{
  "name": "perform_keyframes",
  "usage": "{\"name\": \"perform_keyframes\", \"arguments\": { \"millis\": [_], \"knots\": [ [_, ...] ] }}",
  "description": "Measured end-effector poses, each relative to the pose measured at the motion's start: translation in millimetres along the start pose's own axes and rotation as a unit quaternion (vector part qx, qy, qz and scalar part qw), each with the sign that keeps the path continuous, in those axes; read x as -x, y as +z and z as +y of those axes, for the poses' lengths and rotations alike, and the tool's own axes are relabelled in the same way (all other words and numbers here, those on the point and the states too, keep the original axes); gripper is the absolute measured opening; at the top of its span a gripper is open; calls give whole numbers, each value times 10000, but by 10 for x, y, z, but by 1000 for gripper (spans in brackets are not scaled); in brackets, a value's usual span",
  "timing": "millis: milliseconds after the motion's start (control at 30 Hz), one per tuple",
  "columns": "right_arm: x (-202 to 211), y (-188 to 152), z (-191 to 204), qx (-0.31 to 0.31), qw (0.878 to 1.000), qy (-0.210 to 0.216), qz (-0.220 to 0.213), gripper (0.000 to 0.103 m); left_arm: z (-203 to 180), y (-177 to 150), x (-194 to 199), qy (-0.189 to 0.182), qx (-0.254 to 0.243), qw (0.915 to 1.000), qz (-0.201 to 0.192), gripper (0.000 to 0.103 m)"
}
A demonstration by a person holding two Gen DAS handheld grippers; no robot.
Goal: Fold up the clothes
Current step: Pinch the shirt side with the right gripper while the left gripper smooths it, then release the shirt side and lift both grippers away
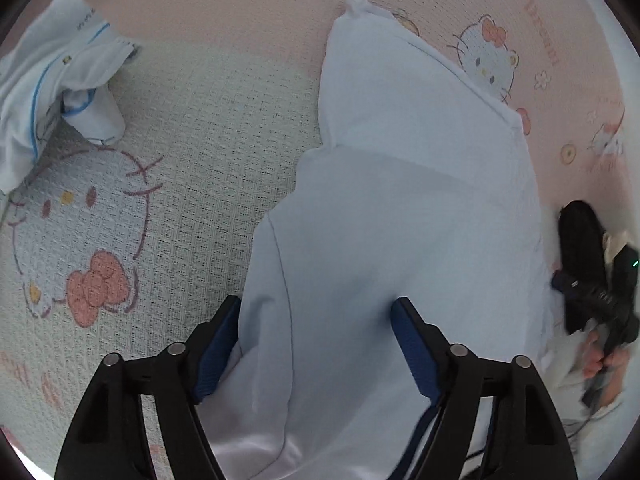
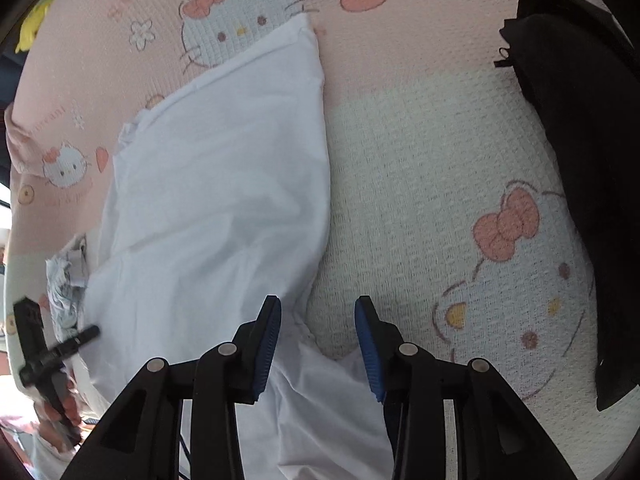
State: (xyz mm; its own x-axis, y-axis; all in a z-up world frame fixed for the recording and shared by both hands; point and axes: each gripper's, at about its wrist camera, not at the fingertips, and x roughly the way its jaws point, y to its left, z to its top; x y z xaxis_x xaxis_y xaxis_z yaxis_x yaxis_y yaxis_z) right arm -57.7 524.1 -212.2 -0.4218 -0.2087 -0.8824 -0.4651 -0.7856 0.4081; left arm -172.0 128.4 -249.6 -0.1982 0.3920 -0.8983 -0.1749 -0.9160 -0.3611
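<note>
A long white garment (image 1: 420,200) lies folded lengthwise on the cartoon-cat blanket (image 1: 200,140), running away from me. My left gripper (image 1: 318,320) stands wide open over its near end, one blue-padded finger on each side of the cloth. In the right wrist view the same garment (image 2: 216,184) lies to the left. My right gripper (image 2: 318,308) is open at the garment's near right edge; white cloth runs under its left finger (image 2: 268,336), and bare blanket shows in the gap. Each gripper shows in the other's view: the right gripper (image 1: 592,280) and the left gripper (image 2: 40,340).
A crumpled white garment with blue trim (image 1: 60,80) sits far left on the blanket; it shows again as a bundle (image 2: 64,288). A black garment (image 2: 580,160) lies along the right side. A hand (image 1: 604,360) holds the right gripper. Bare blanket (image 2: 420,180) lies between the white and black garments.
</note>
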Motion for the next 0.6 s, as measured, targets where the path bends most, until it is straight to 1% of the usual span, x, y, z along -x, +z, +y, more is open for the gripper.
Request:
{"name": "perform_keyframes", "arguments": {
  "millis": [67,133,167,200,233,267,300,333,367,467,500,600],
  "knots": [
    [12,35,13,-53,9999,76,-69,38,-34,-2,-8,95,82,9998,-137,73],
    [-31,29,52,31,9999,111,-11,38,-54,1,-16,160,217,9993,-273,73],
    [-103,25,120,142,9999,-37,70,38,-68,2,-19,232,235,9989,-331,69],
    [-188,25,203,266,9992,-232,163,38,-83,4,-23,304,243,9985,-384,62],
    [-273,24,286,390,9980,-427,255,34,-106,10,-26,379,189,9983,-407,59],
    [-296,11,348,493,9970,-566,185,34,-125,13,-29,440,147,9980,-426,51],
    [-301,0,404,591,9957,-694,159,29,-117,0,-25,403,197,9981,-416,42],
    [-313,-16,449,659,9944,-804,199,14,-110,-13,-22,367,246,9982,-405,38],
    [-328,-34,489,715,9930,-904,248,10,-103,-26,-18,331,296,9982,-395,33],
    [-355,-75,598,848,9880,-1244,341,9,-126,-47,-23,281,405,9982,-337,29],
    [-350,-72,605,834,9879,-1262,335,9,-154,-46,-32,301,409,9982,-304,29],
    [-323,-46,600,736,9896,-1202,294,9,-171,-87,-36,480,171,9985,-221,29]
  ]
}}
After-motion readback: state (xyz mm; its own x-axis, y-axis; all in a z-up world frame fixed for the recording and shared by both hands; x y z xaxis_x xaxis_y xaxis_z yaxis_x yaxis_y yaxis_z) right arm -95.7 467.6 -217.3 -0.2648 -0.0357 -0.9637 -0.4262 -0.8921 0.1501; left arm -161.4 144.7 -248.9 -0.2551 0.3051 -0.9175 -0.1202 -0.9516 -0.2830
